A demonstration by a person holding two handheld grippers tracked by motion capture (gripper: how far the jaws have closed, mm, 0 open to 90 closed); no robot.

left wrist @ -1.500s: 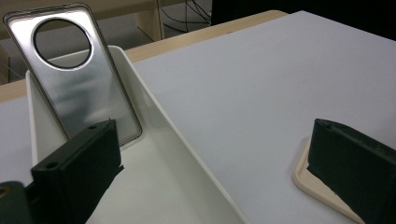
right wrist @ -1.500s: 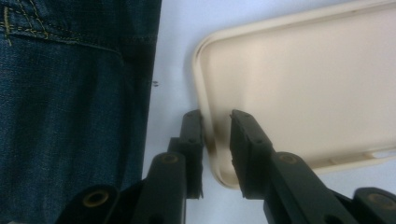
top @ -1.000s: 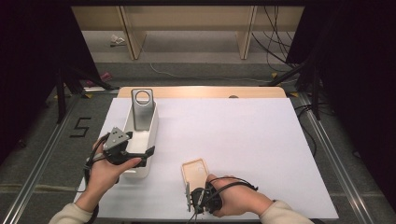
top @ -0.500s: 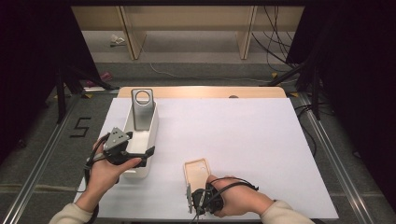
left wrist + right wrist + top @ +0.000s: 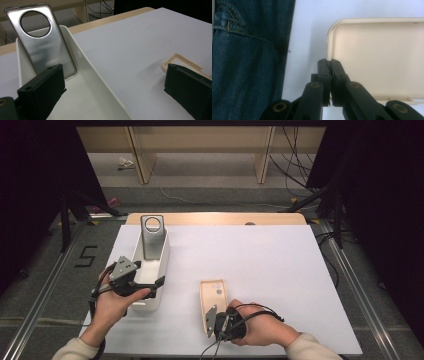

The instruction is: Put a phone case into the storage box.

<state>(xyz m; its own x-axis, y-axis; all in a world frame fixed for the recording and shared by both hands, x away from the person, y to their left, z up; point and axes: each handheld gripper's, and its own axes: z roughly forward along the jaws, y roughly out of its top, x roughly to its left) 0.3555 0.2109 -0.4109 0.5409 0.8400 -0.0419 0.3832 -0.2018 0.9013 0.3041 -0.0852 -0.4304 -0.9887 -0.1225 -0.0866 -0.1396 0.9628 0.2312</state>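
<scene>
Nearest the person, the right gripper (image 5: 209, 320) lies low over the white worktop (image 5: 270, 265), its jaws together and pinching the near rim of a cream plastic phone case (image 5: 212, 296). In the right gripper view the two black jaws meet on that case's thin edge (image 5: 329, 50), with the hollow inside of the case facing the camera and blue denim at the left of the frame. The case lies near the front edge of the worktop, towards the middle.

To the left and slightly farther off, the left gripper (image 5: 150, 287) is held over the near end of a long white plastic tray (image 5: 162, 257), with its jaws wide apart and nothing between them. At the tray's far end, a silvery clear phone case with a round camera hole (image 5: 42, 40) leans upright against the end wall.
</scene>
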